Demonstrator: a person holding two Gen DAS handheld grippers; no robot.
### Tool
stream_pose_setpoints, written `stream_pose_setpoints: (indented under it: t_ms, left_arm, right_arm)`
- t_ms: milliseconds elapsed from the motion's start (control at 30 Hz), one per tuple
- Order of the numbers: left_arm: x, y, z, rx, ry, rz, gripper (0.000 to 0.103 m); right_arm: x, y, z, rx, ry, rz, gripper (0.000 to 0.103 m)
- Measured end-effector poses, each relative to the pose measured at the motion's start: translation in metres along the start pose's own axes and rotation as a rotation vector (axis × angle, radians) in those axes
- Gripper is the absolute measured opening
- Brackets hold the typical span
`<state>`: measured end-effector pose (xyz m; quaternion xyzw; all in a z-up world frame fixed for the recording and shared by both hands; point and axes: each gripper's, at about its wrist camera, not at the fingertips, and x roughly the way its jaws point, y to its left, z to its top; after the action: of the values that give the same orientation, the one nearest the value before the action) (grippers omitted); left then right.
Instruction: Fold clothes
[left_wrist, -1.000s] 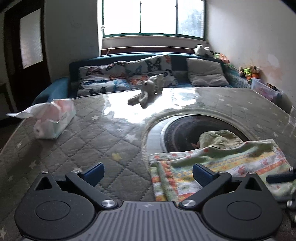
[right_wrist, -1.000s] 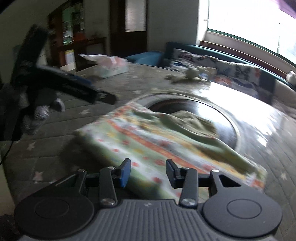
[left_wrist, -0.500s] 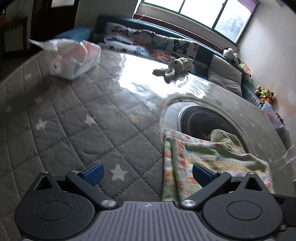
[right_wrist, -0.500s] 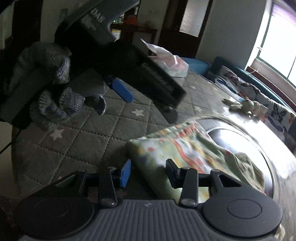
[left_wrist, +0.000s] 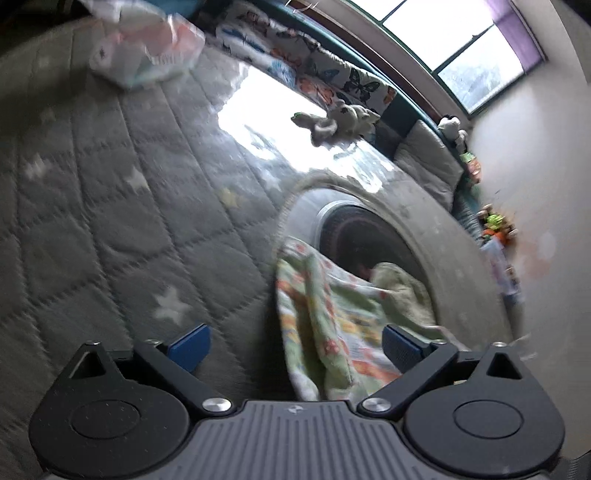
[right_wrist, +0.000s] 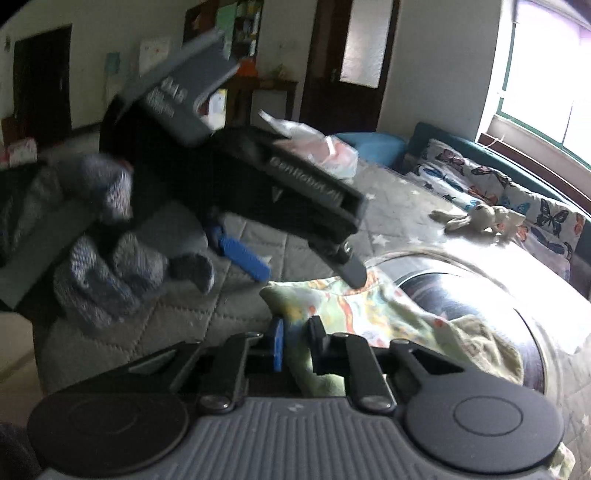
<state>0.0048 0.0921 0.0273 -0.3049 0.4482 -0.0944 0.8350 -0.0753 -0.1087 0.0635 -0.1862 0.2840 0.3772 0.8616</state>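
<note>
A floral green, orange and white cloth lies rumpled on the grey quilted table cover, partly over a round glass inset. My left gripper is open and tilted, with the cloth's near edge lying between its blue pads but not touched by them. In the right wrist view my right gripper is shut on a bunched edge of the cloth. The left gripper hangs over the cloth's far corner, held by a hand in a grey knitted glove.
A pink and white tissue pack sits at the table's far left. A plush rabbit lies by the far edge. Behind are a sofa with butterfly cushions and a window. Toys line the right wall.
My right gripper has closed on the cloth's edge, which now bunches up between its fingers. My left gripper has tilted and swung over the cloth's left edge, staying open.
</note>
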Motion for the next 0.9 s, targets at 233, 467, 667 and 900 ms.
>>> stream_pose_setpoints:
  t_ms: [233, 467, 667, 900]
  left_arm:
    - [0.016, -0.002, 0.0, -0.08, 0.053, -0.096, 0.062]
    - [0.027, 0.005, -0.003, -0.115, 0.084, -0.115, 0.018]
    - [0.034, 0.008, -0.005, -0.13, 0.101, -0.122, 0.014]
    - [0.035, 0.001, -0.006, -0.094, 0.093, -0.099, 0.014]
  right_arm:
    - [-0.02, -0.006, -0.003, 0.037, -0.035, 0.024, 0.012]
    - [-0.024, -0.001, -0.013, 0.028, -0.022, 0.043, 0.017]
    - [-0.042, -0.018, -0.027, 0.106, -0.02, -0.027, 0.021]
    - [-0.06, -0.074, -0.068, 0.282, 0.045, -0.243, 0.037]
